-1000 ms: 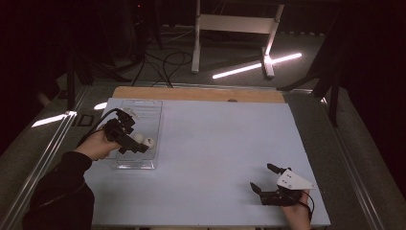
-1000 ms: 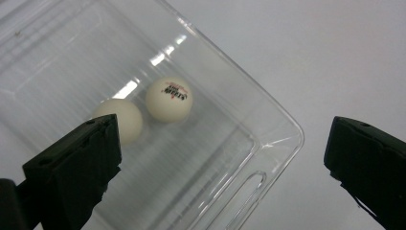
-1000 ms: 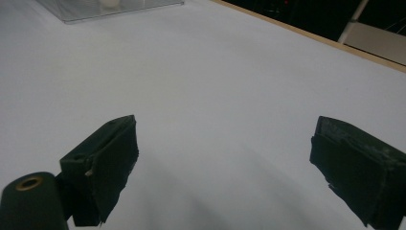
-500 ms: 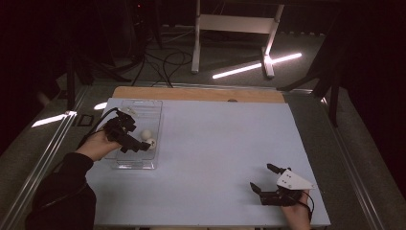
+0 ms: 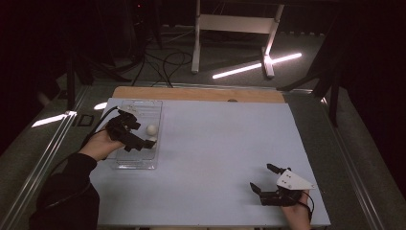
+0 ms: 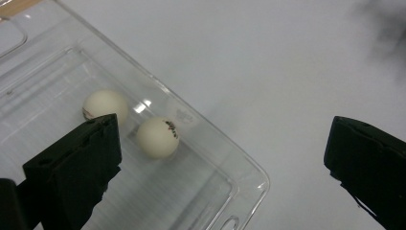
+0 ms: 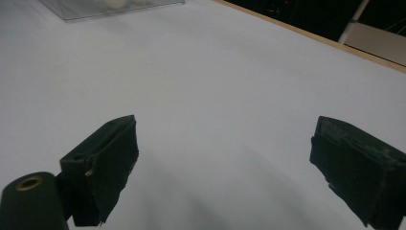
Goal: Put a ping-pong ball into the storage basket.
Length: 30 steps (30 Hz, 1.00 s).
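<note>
Over the left side of the table [image 5: 215,143], the left gripper [image 5: 136,136] hangs above a clear plastic tray [image 5: 143,160], its jaws spread wide with nothing between them; two white table-tennis balls lie inside the tray, close together but not quite touching; in the left gripper view the nearer ball [image 6: 157,137] sits just past the left jaw, with a small printed mark on it, and the farther ball [image 6: 104,106] is partly hidden behind that jaw; both rest near the tray's long edge. Down at the near right corner, the right gripper [image 5: 270,184] rests low by the pale blue tabletop, jaws likewise wide apart and holding nothing, well away from the tray.
</note>
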Each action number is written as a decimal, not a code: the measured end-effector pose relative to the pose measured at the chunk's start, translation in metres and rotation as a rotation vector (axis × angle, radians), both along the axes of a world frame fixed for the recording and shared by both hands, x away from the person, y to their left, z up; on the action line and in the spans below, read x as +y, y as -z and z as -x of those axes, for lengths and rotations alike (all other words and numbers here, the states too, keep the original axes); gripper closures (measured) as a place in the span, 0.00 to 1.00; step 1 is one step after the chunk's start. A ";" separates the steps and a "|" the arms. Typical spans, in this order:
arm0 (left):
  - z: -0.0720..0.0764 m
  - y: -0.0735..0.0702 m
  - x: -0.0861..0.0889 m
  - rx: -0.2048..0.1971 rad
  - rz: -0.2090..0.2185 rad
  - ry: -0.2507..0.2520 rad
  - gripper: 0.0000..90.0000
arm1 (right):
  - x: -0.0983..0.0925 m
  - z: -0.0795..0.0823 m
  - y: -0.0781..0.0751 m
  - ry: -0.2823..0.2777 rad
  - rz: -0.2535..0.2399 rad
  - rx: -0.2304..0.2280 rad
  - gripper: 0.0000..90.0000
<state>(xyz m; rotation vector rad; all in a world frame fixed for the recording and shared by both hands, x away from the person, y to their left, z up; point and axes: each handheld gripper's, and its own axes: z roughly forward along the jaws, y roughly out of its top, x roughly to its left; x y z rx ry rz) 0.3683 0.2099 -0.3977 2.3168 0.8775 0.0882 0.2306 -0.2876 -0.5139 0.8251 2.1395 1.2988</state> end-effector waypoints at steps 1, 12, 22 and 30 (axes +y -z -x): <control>0.000 0.000 -0.001 0.000 0.008 0.004 0.00 | 0.000 0.000 0.000 0.001 0.000 0.002 0.10; 0.009 -0.005 -0.027 -0.027 -0.004 0.086 0.00 | 0.000 0.000 0.000 0.001 -0.002 0.002 0.10; 0.020 -0.012 -0.056 -0.052 -0.001 0.179 0.00 | 0.000 0.000 0.000 0.000 -0.004 0.001 0.10; 0.029 -0.013 -0.074 -0.064 0.000 0.235 0.00 | -0.001 0.000 0.000 -0.001 -0.003 0.001 0.10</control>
